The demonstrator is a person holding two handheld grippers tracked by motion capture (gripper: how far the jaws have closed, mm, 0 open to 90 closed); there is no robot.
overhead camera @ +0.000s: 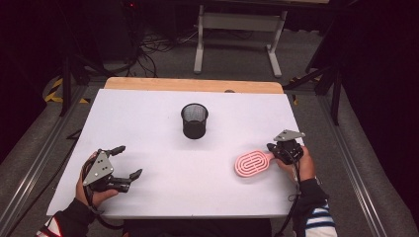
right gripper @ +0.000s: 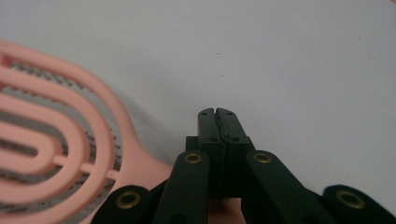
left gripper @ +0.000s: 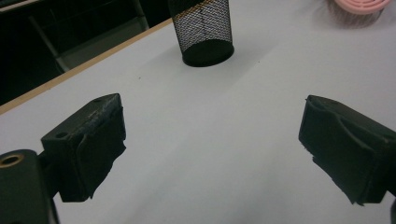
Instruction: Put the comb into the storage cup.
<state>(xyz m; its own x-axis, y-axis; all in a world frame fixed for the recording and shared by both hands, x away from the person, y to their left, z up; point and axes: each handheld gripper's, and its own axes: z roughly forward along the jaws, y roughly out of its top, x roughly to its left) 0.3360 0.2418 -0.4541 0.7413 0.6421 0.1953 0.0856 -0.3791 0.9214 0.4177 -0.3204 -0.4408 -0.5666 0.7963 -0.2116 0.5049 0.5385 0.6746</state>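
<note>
Two items on bench (overhead camera: 163, 163): black mesh cup (overhead camera: 194, 120), upright, centre, apparently empty; pink brush (overhead camera: 252, 164), flat, right. Right hand-held gripper (overhead camera: 274, 149) clamped at brush handle; left hand-held gripper (overhead camera: 127, 162) wide apart, holding nothing. Likely transfer to cup not yet done.

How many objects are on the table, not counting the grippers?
2. A black mesh cup stands upright near the table's middle, toward the far edge. A pink brush lies at the near right, its handle end at the right gripper.

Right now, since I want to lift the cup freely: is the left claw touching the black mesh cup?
Apart. The high view shows bare white table between left claw and mesh cup.
</note>
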